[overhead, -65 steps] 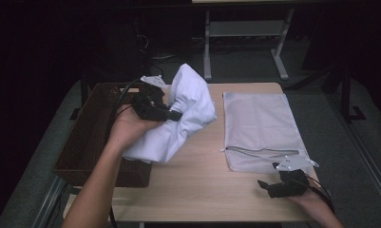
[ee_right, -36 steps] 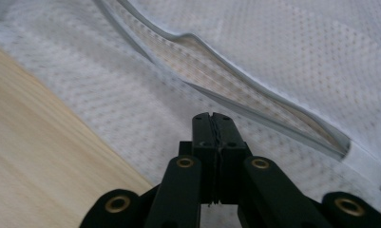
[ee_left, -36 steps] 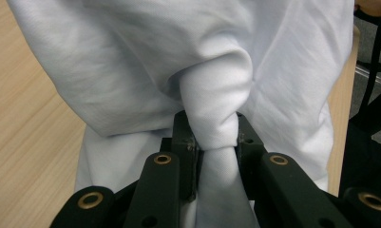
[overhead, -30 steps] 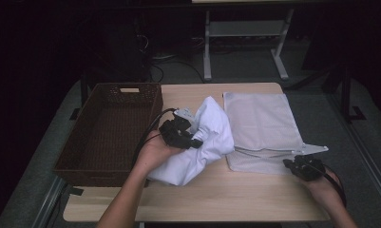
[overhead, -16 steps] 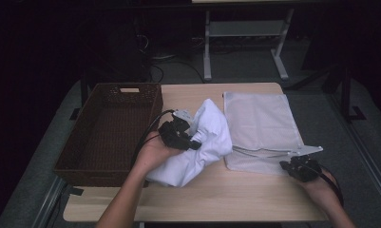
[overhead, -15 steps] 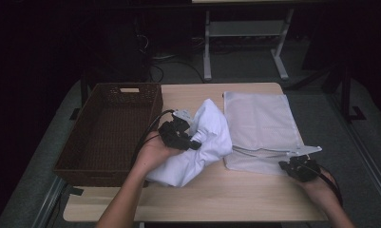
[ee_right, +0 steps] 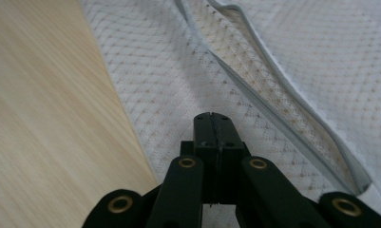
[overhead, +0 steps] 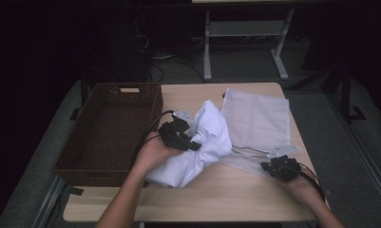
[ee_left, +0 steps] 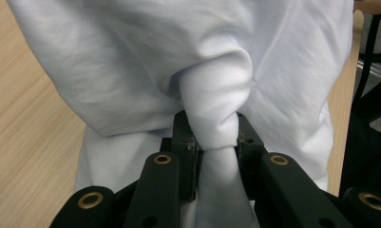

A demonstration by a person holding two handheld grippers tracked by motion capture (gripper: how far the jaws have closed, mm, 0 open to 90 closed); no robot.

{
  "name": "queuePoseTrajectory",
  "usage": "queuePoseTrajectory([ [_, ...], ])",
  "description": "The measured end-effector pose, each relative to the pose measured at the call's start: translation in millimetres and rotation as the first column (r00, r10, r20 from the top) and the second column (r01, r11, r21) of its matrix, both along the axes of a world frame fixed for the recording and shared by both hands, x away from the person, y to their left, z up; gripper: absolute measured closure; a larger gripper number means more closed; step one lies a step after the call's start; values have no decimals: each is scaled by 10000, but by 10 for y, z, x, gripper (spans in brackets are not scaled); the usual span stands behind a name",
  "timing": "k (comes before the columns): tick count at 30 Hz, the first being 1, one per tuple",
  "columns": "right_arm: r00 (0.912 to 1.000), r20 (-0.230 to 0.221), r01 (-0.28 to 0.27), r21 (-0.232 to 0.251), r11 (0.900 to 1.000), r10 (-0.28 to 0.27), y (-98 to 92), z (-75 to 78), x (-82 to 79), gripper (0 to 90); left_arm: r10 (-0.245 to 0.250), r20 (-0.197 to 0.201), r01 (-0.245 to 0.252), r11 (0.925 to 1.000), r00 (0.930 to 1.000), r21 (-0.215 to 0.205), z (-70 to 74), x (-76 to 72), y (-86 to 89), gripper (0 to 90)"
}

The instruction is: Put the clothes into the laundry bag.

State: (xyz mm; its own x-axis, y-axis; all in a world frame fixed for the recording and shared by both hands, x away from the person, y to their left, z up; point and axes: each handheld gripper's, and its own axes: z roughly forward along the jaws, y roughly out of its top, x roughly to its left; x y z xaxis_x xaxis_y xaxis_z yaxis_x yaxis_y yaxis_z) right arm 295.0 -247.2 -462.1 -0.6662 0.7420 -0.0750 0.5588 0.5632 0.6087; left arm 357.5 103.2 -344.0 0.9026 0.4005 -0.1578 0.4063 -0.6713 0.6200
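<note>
The cloth (overhead: 197,147) has been carried from the basket (overhead: 107,130) to mid-worktop, clamped in the left gripper (ee_left: 212,142); the right gripper (ee_right: 212,126) rests jaws together on the mesh bag (overhead: 257,118); bagging seems next.

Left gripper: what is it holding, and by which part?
The white cloth, clamped by a bunched fold between the jaws of the left gripper.

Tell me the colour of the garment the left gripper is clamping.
White garment, plain, clearest in the left gripper view.

One wicker basket (overhead: 109,128) — one white garment (overhead: 197,147) — seemingly one mesh bag (overhead: 257,121).
</note>
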Motion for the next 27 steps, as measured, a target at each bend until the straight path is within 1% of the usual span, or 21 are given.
queuePoseTrajectory([
  [4,9993,15,-365,22,9993,364,139,0,14,895,4,-38,-4,10000,10000,-42,1,2,0,758],
  [9,9959,25,-906,32,9959,906,334,2,30,895,-9,-62,9,10000,10000,-31,-2,2,-1,758],
  [14,9882,-64,-1530,309,9877,1532,539,-2,20,895,-9,-86,8,10000,10000,-39,-1,3,5,758],
  [18,9798,-67,-1992,405,9791,1997,727,-3,3,894,-22,-86,22,10000,10000,-36,0,5,11,758],
  [20,9768,-80,-2137,447,9759,2142,785,-3,0,894,-30,-91,29,10000,10000,-44,0,5,13,758],
  [21,9751,-136,-2205,518,9740,2214,807,0,2,891,-32,-96,31,10000,9999,-48,0,5,13,758],
  [23,9741,-89,-2249,656,9722,2259,796,22,2,859,-20,-108,19,10000,9999,-66,2,5,18,758],
  [24,9752,-40,-2202,759,9725,2211,768,48,13,838,-11,-119,11,10000,9999,-80,2,5,21,758],
  [26,9808,135,-1950,1068,9750,1947,667,116,71,787,1,-127,-3,9999,9999,-118,3,5,27,758],
  [27,9834,163,-1816,1143,9767,1810,623,141,108,749,-2,-131,0,9999,9999,-113,4,6,30,758],
])
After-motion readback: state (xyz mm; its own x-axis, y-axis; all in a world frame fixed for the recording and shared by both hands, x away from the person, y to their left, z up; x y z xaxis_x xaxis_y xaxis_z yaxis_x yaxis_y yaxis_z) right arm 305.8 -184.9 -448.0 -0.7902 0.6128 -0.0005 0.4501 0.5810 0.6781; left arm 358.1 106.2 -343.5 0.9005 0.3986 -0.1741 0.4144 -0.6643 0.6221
